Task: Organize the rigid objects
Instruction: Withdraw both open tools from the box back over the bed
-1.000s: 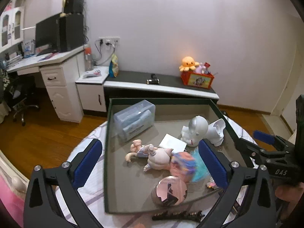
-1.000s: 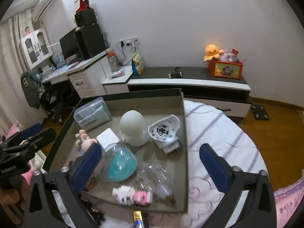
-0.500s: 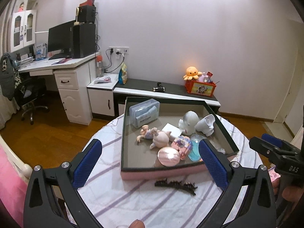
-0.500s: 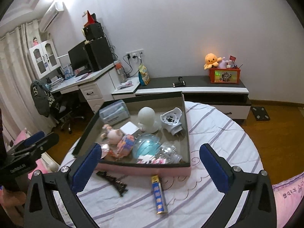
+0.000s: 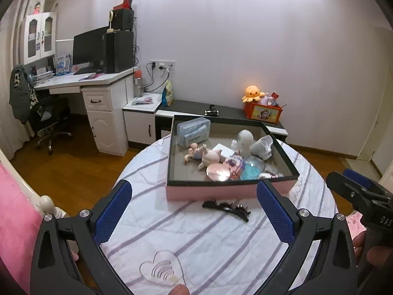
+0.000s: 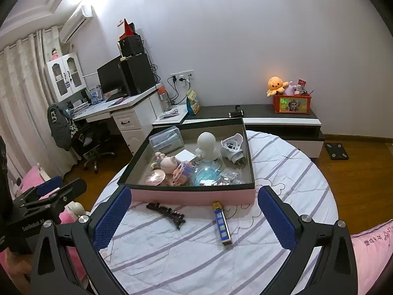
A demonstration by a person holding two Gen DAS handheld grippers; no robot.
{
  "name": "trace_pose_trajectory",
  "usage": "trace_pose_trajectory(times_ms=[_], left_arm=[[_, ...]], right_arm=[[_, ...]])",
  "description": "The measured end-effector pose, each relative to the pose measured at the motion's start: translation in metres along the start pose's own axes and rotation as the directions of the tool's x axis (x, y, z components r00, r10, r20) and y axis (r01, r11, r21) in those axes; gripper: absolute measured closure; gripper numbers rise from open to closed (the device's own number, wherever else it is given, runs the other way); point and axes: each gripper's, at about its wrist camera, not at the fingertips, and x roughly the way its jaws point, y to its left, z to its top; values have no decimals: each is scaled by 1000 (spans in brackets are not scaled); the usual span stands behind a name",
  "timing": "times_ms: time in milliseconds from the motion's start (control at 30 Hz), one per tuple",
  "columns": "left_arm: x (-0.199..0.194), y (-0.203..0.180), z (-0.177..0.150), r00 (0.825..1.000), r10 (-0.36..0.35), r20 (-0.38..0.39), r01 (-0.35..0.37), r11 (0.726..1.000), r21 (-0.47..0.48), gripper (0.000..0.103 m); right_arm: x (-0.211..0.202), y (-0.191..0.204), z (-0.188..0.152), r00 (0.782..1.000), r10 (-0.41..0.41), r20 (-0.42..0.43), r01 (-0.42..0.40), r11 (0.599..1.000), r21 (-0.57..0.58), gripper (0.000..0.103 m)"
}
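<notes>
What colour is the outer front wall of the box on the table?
The outer front wall of the box is pink, under a black rim; the right wrist view shows it best.

**Toys in the box, two pieces loose on the cloth**

Ahead of both open tools sits a shallow pink-sided box with a dark rim (image 6: 194, 193), holding a clear lidded plastic case (image 6: 166, 139) at its far left corner, a white round-headed figurine (image 6: 207, 145) standing upright, a white plug-in device (image 6: 233, 146) tilted beside it, a pale pink doll (image 5: 206, 156) lying down, a round pink compact (image 5: 218, 171) and a blue-tinted clear dome (image 6: 205, 174). Just in front of the box's near wall lie a black toothed hair clip (image 6: 167, 213) and what looks like a blue-and-yellow harmonica (image 6: 222, 222), near each other but apart.
</notes>
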Motion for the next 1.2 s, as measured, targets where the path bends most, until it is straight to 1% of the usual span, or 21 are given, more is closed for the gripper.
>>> trace_pose_trajectory(times_ms=[167,300,533,1000,1200], left_arm=[[-16,-2,-11,1000,6,-2,-6,1000,14,0],[-26,-2,-11,1000,10,12,-10,1000,11,0],[-31,-4,-12,1000,8,19,-8,1000,14,0],[-14,-9,-16,1000,2,-17,-1,1000,19,0],[4,-12,-22,999,2,-55,-1,1000,23,0]], right_arm=[[-9,8,-6,1000,9,7,-9,1000,-11,0],[-13,13,-10,1000,14,8,-13,1000,-18,0],[-16,13,-14,1000,12,7,-12,1000,-21,0],[-9,-3,-20,1000,-5,-22,5,1000,7,0],[7,-13,-26,997,-38,-64,38,999,4,0]])
